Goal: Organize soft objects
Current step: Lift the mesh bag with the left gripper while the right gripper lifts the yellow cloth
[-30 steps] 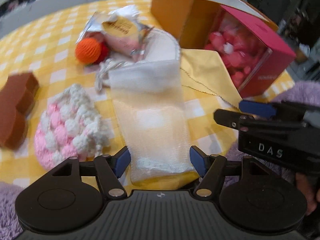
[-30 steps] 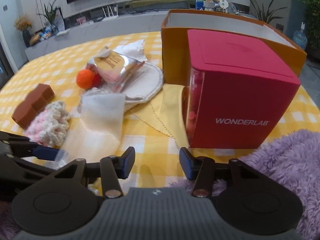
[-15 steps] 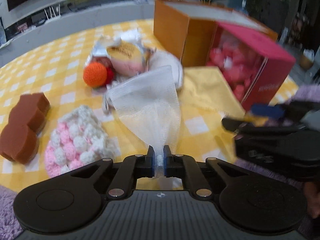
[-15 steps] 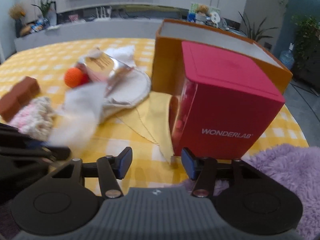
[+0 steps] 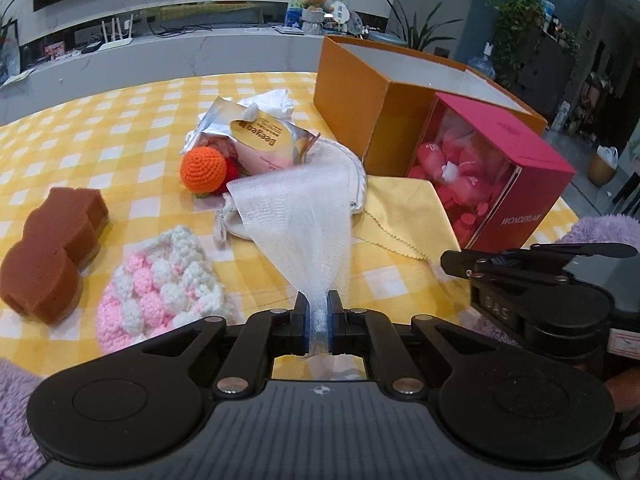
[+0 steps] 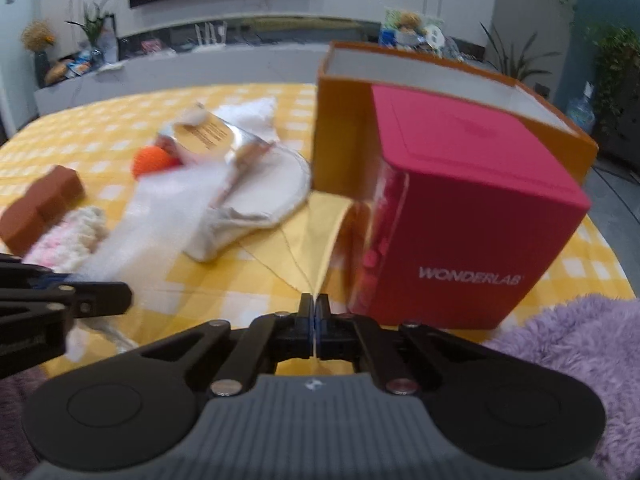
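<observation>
Now I am pinching the white mesh cloth (image 5: 296, 216) in the left claw (image 5: 318, 322), lifting slowly so it clears the table. The right claw (image 6: 315, 322) has just been closing, nipping the yellow cloth (image 6: 316, 236) edge.

Light: soft, even indoor light, moderately bright; no single source shows.
Shadows: faint and short under things on the bench (image 5: 120, 120).
Glare: a small sheen on the silver foil pouch (image 5: 256, 136).
Sharpness, left view: crisp.
Sharpness, right view: smeared all over; the white mesh cloth (image 6: 160, 216) is a streak.
Distortion: strong fisheye bending, dark corners.
</observation>
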A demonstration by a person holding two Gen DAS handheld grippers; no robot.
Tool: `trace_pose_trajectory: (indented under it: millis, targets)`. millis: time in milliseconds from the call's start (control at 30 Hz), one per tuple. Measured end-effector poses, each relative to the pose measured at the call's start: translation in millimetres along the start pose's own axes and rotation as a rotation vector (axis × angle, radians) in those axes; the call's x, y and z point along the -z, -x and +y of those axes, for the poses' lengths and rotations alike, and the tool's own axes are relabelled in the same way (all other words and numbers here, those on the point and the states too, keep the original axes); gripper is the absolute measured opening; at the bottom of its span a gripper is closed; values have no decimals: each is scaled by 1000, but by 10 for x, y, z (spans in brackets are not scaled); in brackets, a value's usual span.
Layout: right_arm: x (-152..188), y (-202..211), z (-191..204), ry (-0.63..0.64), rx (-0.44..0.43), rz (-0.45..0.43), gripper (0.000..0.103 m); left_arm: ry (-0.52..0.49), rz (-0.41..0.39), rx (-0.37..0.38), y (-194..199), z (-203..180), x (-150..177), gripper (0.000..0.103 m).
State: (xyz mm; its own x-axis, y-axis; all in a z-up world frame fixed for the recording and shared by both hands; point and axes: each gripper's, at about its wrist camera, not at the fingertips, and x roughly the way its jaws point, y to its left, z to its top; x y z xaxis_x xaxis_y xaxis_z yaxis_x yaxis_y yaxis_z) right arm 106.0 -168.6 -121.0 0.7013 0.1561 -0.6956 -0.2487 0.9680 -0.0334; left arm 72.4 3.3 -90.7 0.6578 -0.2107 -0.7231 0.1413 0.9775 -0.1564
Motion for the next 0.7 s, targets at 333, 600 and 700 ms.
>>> trace_pose_trajectory:
  millis: [333,600,700]
  targets:
    - [-35,767,107,61,-166,-129,0,31,-37,-7,263,37,50,8]
    - [3,405,143,92,-113,-56,0,50,-15,-16,225,78,89,8]
    - [51,122,77,64,-80,33,0,53,-2,-12,193,99,105,8]
